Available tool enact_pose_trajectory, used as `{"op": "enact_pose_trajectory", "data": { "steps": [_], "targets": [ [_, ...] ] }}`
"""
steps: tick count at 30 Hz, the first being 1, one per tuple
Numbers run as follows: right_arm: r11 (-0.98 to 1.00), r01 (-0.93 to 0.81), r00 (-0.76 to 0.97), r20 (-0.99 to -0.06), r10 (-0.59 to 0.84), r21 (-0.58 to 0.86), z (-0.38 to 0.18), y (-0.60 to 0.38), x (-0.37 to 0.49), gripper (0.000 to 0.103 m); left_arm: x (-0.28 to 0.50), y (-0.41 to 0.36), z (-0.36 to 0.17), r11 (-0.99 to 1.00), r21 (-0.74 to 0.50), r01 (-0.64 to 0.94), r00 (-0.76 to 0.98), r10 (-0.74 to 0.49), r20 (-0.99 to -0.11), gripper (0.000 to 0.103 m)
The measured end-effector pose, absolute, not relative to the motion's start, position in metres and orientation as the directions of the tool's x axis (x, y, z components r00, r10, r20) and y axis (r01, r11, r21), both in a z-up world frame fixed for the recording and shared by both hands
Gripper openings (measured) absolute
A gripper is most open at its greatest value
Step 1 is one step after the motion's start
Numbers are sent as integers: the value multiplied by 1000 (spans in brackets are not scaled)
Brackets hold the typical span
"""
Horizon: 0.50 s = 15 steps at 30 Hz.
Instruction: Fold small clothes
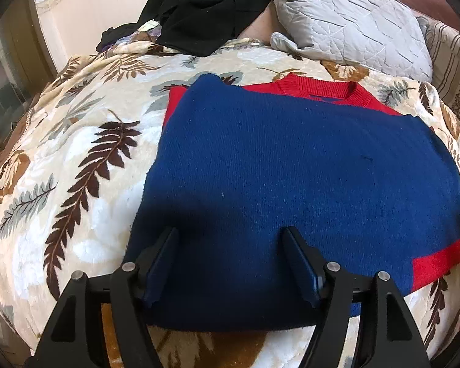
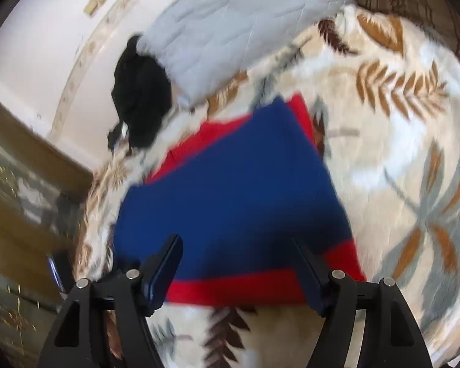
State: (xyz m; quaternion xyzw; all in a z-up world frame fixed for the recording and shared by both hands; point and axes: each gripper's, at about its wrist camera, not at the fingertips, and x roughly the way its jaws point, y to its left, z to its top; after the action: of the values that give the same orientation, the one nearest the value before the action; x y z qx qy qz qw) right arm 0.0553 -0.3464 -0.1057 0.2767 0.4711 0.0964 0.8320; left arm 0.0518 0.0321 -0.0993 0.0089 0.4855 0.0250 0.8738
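There's the sweater (image 1: 291, 165), a small knitted thing in deep blue with red trim, lying flat on the bed's leaf-print blanket (image 1: 86, 141). It's folded over on itself: the blue body covers most of it, with the red ribbed collar (image 1: 325, 90) poking out at the far edge and a red band (image 1: 435, 260) showing at the near right corner.

From the left wrist the picture is sharp. You can make out the knit's ribbing, a quilted grey pillow (image 1: 346, 18) at the head of the bed, and a heap of black clothes (image 1: 205, 9) beside it. The right wrist view is smeared with blur, but it gives the other side: a red hem (image 2: 230, 288) running along the near edge of the sweater (image 2: 230, 190), a wide stretch of blanket (image 2: 414, 153) off to the right, and dark wooden furniture (image 2: 30, 190) at the left beyond the bed's edge.

The left gripper (image 1: 230, 260) hovers over the near blue edge, fingers spread wide, nothing pinched, the fabric lying flat beneath. The right gripper (image 2: 236, 263) sits over the red hem, its fingers likewise spread apart with the cloth lying loose below, not clamped.
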Motion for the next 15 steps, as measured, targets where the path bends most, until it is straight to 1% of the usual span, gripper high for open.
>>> {"op": "enact_pose_trajectory", "data": {
  "steps": [1, 2, 4, 5, 6, 8, 9, 10, 11, 12, 13, 15],
  "targets": [
    [781, 161, 538, -717, 444, 604, -118, -360, 52, 66, 52, 32, -99, 999, 36, -35, 523, 49, -851, 72],
    [753, 179, 567, -692, 447, 633, -115, -366, 46, 58, 50, 34, -96, 999, 30, -32, 516, 42, -856, 72],
    [767, 160, 606, -675, 420, 621, -100, -369, 35, 63, 43, 38, -88, 999, 15, -50, 529, 39, -847, 72],
    [780, 137, 626, -664, 409, 610, -92, -367, 28, 71, 38, 43, -83, 998, 15, -68, 550, 50, -833, 72],
    [773, 122, 631, -650, 424, 623, -90, -366, 22, 73, 32, 48, -77, 996, 13, -83, 579, 59, -813, 72],
    [748, 110, 624, -632, 461, 654, -93, -363, 11, 73, 22, 59, -74, 992, 20, -124, 608, 92, -789, 74],
    [735, 127, 611, -636, 471, 666, -101, -362, 7, 74, 21, 64, -81, 990, 26, -139, 585, 104, -804, 75],
    [723, 151, 596, -646, 477, 674, -108, -362, 4, 74, 23, 68, -92, 989, 26, -143, 541, 100, -835, 75],
    [702, 185, 576, -655, 489, 687, -118, -365, 3, 74, 25, 75, -106, 990, -5, -144, 495, 68, -866, 76],
    [681, 211, 568, -655, 498, 702, -126, -369, 4, 74, 22, 83, -106, 985, -57, -162, 523, 36, -851, 77],
    [662, 214, 585, -638, 502, 718, -129, -371, 4, 74, 21, 85, -104, 985, -64, -163, 522, 31, -853, 77],
    [672, 214, 586, -644, 492, 709, -123, -369, 2, 74, 22, 85, -100, 986, -53, -161, 506, 36, -862, 76]
  ]
}}
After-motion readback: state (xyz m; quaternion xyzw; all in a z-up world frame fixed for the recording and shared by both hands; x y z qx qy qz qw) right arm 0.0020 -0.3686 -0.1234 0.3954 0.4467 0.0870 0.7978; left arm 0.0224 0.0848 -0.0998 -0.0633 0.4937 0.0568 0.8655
